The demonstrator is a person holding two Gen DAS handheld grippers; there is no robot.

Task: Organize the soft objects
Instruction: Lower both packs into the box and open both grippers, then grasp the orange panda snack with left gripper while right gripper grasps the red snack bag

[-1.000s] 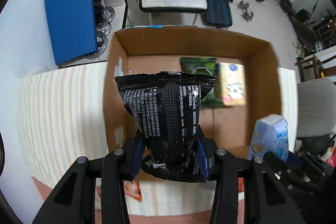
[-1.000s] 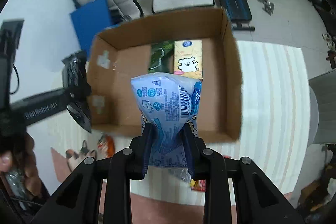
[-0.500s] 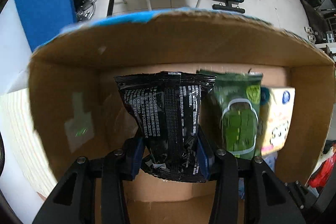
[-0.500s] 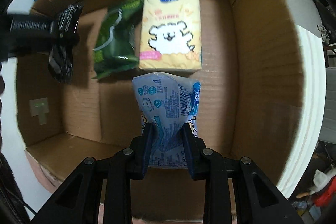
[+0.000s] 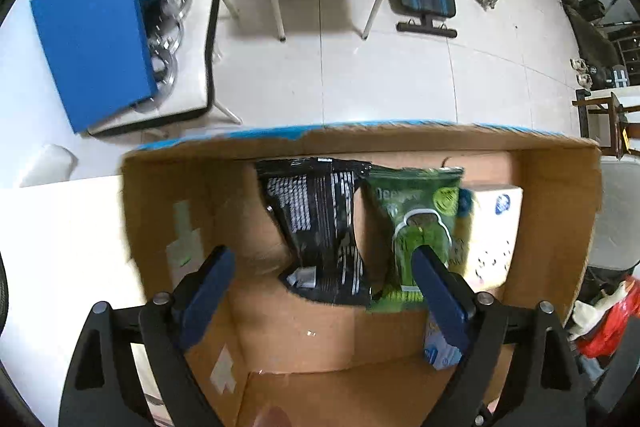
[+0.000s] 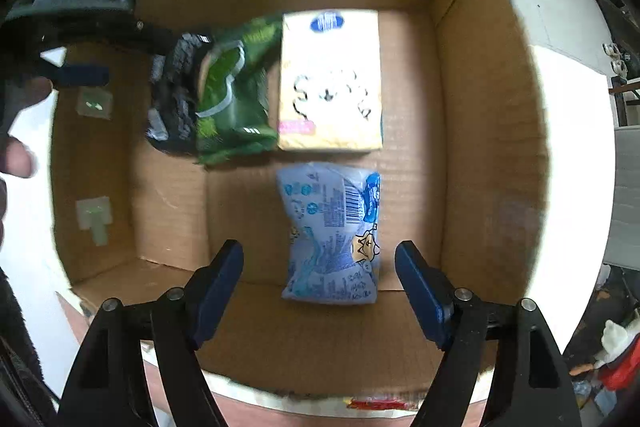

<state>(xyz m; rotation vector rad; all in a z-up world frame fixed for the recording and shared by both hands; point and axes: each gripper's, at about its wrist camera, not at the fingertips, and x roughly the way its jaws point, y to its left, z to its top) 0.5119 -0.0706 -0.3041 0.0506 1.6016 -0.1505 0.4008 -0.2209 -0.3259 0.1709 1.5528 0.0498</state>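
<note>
I am holding both claws over one cardboard box, and four soft packs are lying on its floor. My left gripper is standing spread wide with nothing between its fingers; one black pouch is lying at frame centre, touching one green pouch on its right. My right gripper is likewise gaping and empty; one pale blue pack is lying between its fingers at lower centre, just below one yellow tissue pack.
</note>
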